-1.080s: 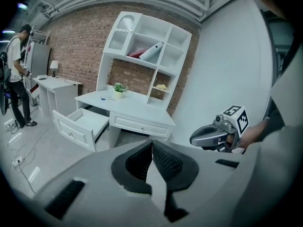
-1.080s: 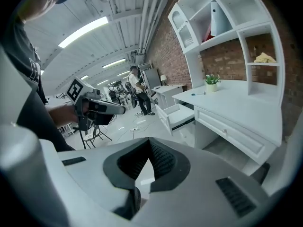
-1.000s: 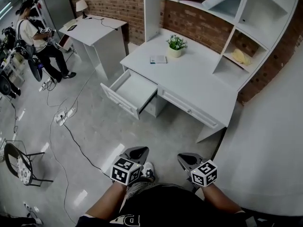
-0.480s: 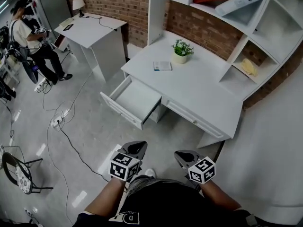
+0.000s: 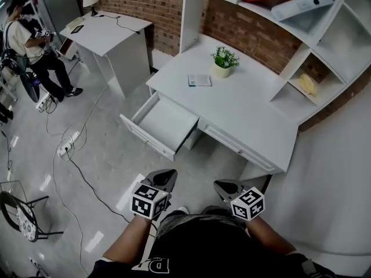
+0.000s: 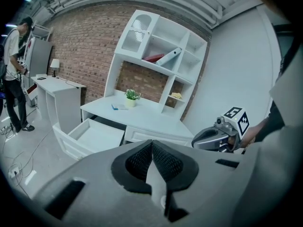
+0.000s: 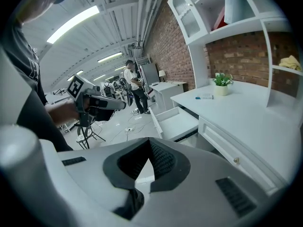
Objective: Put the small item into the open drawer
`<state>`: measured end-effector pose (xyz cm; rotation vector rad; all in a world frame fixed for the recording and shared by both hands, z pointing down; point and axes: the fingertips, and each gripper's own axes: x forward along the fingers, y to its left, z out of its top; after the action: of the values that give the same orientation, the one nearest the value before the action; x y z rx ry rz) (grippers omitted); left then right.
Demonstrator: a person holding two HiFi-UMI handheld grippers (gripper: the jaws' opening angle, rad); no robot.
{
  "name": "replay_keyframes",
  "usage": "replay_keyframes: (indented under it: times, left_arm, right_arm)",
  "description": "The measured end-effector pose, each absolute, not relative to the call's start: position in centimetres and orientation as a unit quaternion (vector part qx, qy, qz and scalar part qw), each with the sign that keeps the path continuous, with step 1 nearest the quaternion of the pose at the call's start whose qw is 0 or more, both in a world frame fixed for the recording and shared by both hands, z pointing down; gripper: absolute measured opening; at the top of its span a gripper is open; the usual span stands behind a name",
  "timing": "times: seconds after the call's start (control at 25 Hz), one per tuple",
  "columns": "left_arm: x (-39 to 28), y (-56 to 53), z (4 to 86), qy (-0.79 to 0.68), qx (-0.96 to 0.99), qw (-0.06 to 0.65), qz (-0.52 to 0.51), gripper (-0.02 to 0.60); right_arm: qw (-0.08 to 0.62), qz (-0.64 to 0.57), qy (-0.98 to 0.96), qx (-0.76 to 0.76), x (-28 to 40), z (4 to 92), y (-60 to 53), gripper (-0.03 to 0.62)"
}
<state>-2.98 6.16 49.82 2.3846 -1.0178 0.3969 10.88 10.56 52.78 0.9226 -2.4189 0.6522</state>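
The small flat item (image 5: 199, 80) on the desk (image 5: 249, 114) is judged light and thin, best pinched across an edge. The left claw (image 5: 165, 177) and right claw (image 5: 227, 185) are seen closed and empty.

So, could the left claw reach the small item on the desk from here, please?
Probably not yet: the left claw hangs by the person's waist, well short of the small item. Nothing blocks the way.

Bright, even light; fisheye-warped edges.
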Motion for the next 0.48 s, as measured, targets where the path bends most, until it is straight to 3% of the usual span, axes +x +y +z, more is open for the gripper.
replay_keyframes:
  times: [0.48]
  left_arm:
    - [-5.1,3.4,51.3,-0.412,0.857,0.269,0.152,0.017]
  right_arm:
    - [0.225,0.228,-0.892,0.32,10.4,53.2,4.5,0.003]
